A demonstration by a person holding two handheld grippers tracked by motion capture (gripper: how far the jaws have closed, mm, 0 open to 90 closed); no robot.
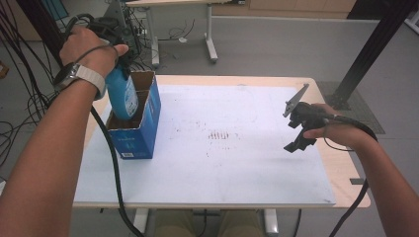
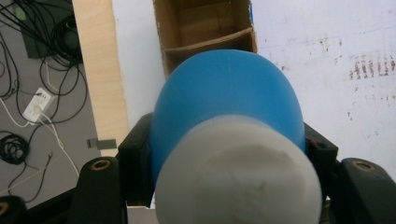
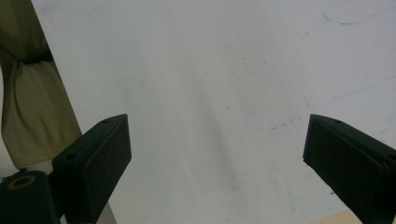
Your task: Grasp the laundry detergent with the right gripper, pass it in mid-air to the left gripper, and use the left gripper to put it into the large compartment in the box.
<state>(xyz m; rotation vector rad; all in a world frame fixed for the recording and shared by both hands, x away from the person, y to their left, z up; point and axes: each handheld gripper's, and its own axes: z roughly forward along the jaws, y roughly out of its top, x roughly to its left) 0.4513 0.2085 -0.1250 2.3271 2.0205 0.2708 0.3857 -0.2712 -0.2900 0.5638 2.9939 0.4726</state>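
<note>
The blue plastic bottle with a white cap (image 1: pixel 122 94) is partway into the open blue cardboard box (image 1: pixel 141 129) standing at the left of the white-covered table (image 1: pixel 237 163): its base has dipped below the box's rim, into the near compartment as far as the high view shows, while most of its body is above the cardboard. So the pick-up and carry look done; what is left, by my reading, is lowering the bottle until it stands on the box floor, letting go, and lifting the hand clear.

The left gripper (image 2: pixel 228 154) points almost straight down over the box, its black jaws pinching the bottle's shoulder from either side just below the cap (the left gripper view looks down past the white cap at the brown cardboard divider). The left hand (image 1: pixel 91 47) is raised above the box with the forearm slanting up from the near left edge.

The right gripper (image 1: pixel 300 129) hovers over the right part of the table, well apart from the box, with its jaws spread wide and nothing between them. The right hand (image 1: pixel 328 126) holds it tilted down toward the white sheet.
</note>
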